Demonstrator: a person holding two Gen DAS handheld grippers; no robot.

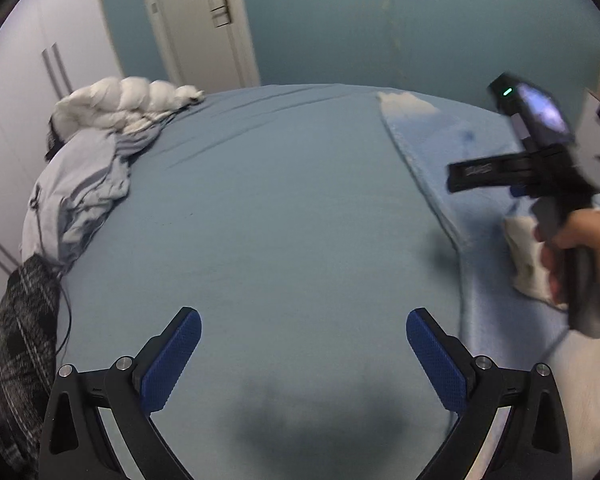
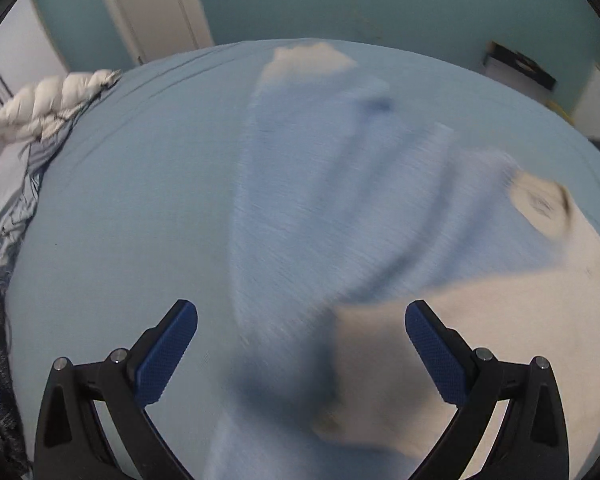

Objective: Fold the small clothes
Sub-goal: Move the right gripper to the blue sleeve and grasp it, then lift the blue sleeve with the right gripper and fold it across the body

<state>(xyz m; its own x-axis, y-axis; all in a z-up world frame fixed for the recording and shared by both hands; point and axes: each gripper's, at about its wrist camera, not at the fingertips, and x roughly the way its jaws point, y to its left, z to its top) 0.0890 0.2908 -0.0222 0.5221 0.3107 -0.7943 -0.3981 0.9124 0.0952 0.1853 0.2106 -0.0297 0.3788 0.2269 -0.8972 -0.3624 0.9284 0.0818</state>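
Your left gripper [image 1: 303, 354] is hovering wide open and empty over the bare pale blue bedsheet [image 1: 260, 200]. To its right, the light blue and white knitted garment [image 2: 320, 184] is lying spread out, and your right gripper [image 2: 301, 346] is hanging over its near white part, wide open and gripping nothing.

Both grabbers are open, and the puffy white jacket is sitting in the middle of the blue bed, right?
Not quite. Both the left gripper and the right gripper are open, but the puffy white jacket lies at the bed's far left edge, not the middle. The left wrist view shows it.
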